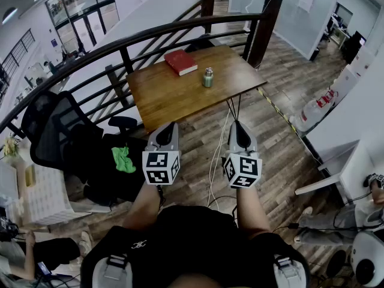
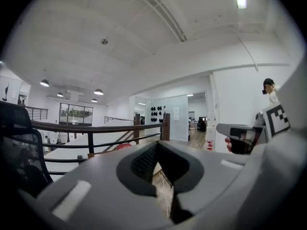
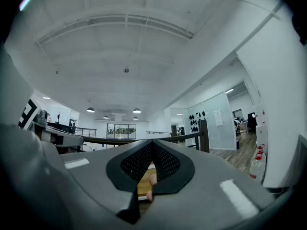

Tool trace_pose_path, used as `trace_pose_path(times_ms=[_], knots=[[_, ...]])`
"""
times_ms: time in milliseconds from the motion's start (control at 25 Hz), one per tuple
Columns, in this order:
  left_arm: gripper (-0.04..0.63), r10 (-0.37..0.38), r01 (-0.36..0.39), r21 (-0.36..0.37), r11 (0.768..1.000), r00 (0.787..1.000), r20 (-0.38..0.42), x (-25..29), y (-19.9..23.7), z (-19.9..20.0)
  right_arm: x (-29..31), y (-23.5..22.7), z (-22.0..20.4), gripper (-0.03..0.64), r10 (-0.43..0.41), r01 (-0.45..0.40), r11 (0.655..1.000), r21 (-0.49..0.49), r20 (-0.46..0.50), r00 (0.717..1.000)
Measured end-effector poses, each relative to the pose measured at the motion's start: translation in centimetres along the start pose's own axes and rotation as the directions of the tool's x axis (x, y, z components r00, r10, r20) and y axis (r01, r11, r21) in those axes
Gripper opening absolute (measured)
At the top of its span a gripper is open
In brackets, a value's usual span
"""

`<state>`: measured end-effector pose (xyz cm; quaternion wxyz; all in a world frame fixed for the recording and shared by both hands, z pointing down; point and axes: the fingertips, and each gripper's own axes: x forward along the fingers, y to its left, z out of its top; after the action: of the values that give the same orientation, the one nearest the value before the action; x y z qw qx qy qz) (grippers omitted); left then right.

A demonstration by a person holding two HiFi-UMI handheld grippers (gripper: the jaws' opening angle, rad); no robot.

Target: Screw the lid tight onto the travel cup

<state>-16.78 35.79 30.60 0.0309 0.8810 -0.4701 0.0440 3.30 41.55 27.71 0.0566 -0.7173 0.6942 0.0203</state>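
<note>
A small green travel cup (image 1: 207, 77) with a silver lid stands upright on the wooden table (image 1: 180, 95), right of its middle. Both grippers are held side by side well short of the table, above the plank floor. My left gripper (image 1: 168, 126) is shut with nothing between its jaws, and my right gripper (image 1: 238, 125) is shut and empty too. In the left gripper view the closed jaws (image 2: 156, 145) point at the railing and the table edge. The right gripper view shows closed jaws (image 3: 151, 143) with a strip of table top below them. The cup is hidden in both gripper views.
A red book (image 1: 180, 62) lies at the table's far left. A dark curved railing (image 1: 120, 44) runs behind the table. A black office chair (image 1: 66, 137) with a green cloth (image 1: 123, 159) stands at the left. Cables (image 1: 217, 161) trail over the floor under the table's near edge.
</note>
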Motion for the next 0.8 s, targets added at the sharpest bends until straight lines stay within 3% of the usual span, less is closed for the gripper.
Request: trace_pose_path(times_ms=[480,800], knots=[[0.051,0.029,-0.029,0.002,1.000,1.000,0.009,0.2,6.1,0.2,2.5,4.4,-1.3,-0.002,-0.008,0.008,1.000,0.021,0.004,1.000],[0.051,-0.029,0.029,0.004,1.000,0.999,-0.014,1.5,8.1,-0.6,3.3,6.1,-2.1,-0.002,-0.058,0.058,0.998,-0.003,-0.002,0.998]])
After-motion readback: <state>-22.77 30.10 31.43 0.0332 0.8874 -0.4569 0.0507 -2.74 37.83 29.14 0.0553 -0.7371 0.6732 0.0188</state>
